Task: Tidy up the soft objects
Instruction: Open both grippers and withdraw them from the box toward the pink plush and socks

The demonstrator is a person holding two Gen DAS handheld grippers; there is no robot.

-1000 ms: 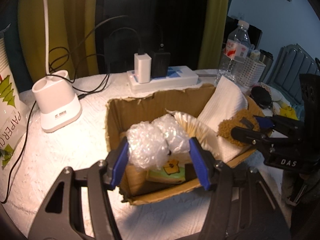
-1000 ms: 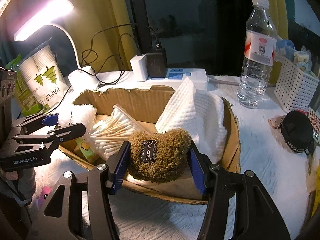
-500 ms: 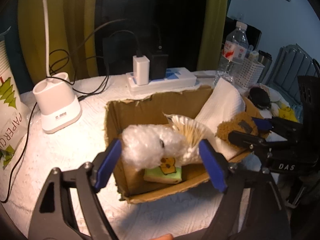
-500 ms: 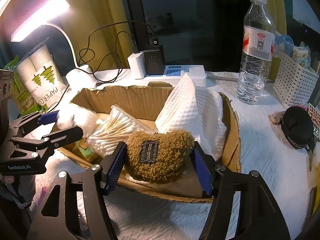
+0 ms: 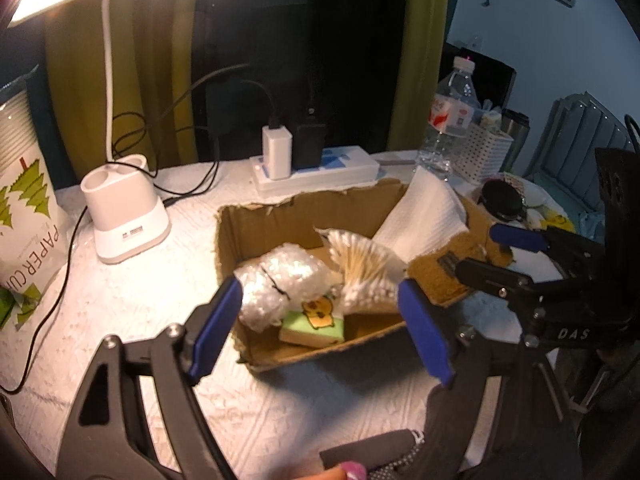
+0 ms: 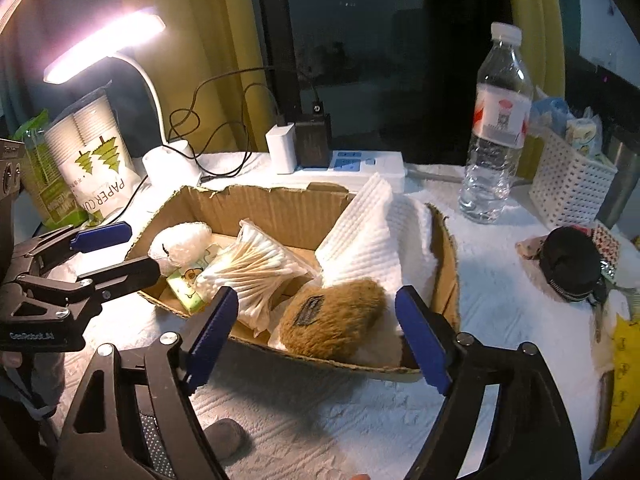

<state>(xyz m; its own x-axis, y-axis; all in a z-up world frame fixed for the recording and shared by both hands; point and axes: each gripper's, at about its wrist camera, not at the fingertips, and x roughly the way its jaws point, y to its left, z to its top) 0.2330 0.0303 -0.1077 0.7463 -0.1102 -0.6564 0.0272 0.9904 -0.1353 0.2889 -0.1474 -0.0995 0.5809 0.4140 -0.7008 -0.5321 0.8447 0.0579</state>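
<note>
Two tools in my hands, both above the near edge of one cardboard box [image 6: 276, 212] on the white-covered table [image 6: 500, 280].

Left tool [image 5: 320, 324]: jaws stand wide, nothing pressed between the blue pads. One bubble-wrap bundle [image 5: 280, 280] lies in the box's left end, just ahead of the pads and apart from them. It partly rests on one green sponge [image 5: 316, 326] with a cartoon print.

Right tool [image 6: 316, 328]: jaws opening, pads clear of the one brown plush piece [image 6: 336, 324] that lies between them at the box's near right corner. The plush lies against the folded white cloth.

Box contents, counted: one bubble-wrap bundle, one sponge, one bag of cotton swabs [image 6: 256, 268] in the middle, one folded white cloth [image 6: 372, 236] propped against the right wall, one brown plush piece. Five things, all inside the box. The swab bag overlaps the sponge's right side.

Outside the box: one desk lamp [image 6: 104, 44], lit, on its white base; one power strip [image 6: 360, 164] behind the box carrying two chargers, one white, one black; one water bottle [image 6: 500, 128]; one white perforated basket [image 6: 572, 184]; one paper-cup pack [image 6: 96, 160]; one black pouch [image 6: 572, 264] at right, with what may be keys beside it, too blurred to settle.
</note>
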